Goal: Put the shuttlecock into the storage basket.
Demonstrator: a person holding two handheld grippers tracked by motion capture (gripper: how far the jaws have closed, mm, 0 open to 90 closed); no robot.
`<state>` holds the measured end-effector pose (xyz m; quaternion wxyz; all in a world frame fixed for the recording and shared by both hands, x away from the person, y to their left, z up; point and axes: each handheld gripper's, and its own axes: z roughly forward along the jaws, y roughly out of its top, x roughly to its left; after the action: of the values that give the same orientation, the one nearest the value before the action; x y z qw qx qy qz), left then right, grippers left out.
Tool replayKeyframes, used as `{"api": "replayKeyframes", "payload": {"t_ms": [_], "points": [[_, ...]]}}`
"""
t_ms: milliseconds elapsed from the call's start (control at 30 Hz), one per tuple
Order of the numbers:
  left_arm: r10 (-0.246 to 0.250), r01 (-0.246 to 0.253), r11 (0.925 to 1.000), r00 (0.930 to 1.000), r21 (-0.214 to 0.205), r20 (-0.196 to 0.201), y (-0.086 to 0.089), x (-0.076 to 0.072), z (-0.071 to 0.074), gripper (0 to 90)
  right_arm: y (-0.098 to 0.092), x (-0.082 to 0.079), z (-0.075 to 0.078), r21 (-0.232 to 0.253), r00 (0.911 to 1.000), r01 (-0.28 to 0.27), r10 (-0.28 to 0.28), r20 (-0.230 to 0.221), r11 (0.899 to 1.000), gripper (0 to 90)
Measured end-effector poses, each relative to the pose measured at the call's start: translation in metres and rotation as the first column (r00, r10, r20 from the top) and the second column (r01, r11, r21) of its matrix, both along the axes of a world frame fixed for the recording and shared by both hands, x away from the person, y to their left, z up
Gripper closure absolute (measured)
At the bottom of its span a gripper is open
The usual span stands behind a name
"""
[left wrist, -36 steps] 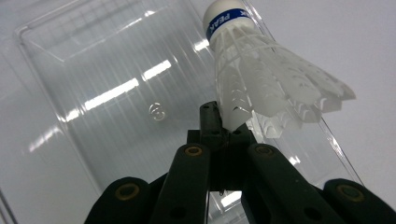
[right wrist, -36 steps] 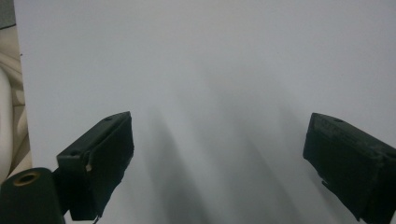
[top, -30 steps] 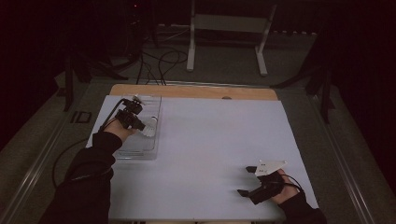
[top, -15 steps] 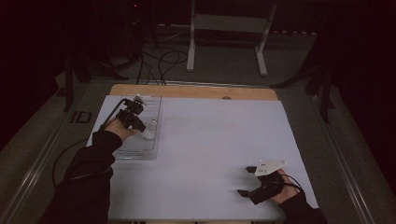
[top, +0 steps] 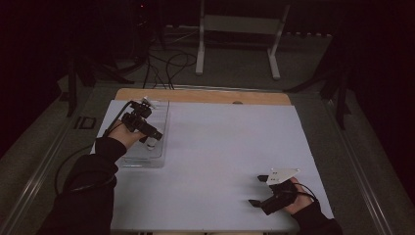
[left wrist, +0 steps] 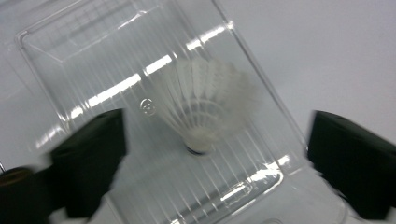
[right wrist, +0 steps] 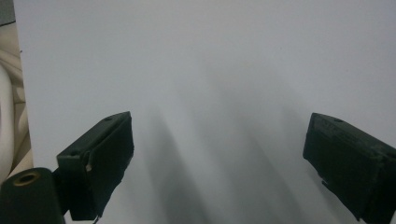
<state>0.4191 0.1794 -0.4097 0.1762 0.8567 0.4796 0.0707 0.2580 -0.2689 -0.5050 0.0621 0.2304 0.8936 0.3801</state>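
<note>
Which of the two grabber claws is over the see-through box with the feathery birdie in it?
The left gripper: it hangs open above the clear tray holding the shuttlecock. The right gripper sits over bare white table.

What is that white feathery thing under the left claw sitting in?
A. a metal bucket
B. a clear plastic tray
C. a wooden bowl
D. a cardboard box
B: in the left gripper view the shuttlecock lies in a see-through ribbed plastic tray, between the wide-open jaws of the left claw, which have just been opening and do not touch it.
</note>
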Motion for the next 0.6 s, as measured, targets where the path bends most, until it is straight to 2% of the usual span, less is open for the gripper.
{"api": "replayKeyframes", "payload": {"t_ms": [100, 167, 367, 533, 600], "points": [[0.002, -0.002, 1.0000, 0.9998, 0.007, 0.022, -0.001, -0.002, 0.003, 0.1, 0.000, 0.000, 0.000, 0.000, 1.0000, -0.001, 0.001, 0.001, 1.000, 8.6], [-0.014, 0.014, 0.9999, 0.9997, -0.006, 0.020, -0.002, -0.003, 0.005, 0.1, 0.000, 0.000, 0.000, 0.000, 1.0000, -0.001, 0.001, 0.002, 1.000, 8.6], [-0.043, 0.043, 0.9990, 0.9981, 0.010, 0.043, -0.009, -0.010, 0.005, 0.0, 0.000, 0.000, 0.001, 0.004, 1.0000, 0.001, -0.001, 0.005, 1.000, 8.6], [-0.081, 0.080, 0.9967, 0.9960, 0.012, 0.039, -0.014, -0.015, 0.006, 0.0, 0.000, 0.000, 0.001, 0.002, 1.0000, -0.002, 0.002, 0.005, 1.000, 8.6], [-0.095, 0.094, 0.9952, 0.9944, 0.026, 0.045, -0.017, -0.017, 0.006, 0.0, 0.000, 0.000, 0.001, 0.001, 1.0000, -0.002, 0.002, 0.005, 1.000, 8.6]]}}
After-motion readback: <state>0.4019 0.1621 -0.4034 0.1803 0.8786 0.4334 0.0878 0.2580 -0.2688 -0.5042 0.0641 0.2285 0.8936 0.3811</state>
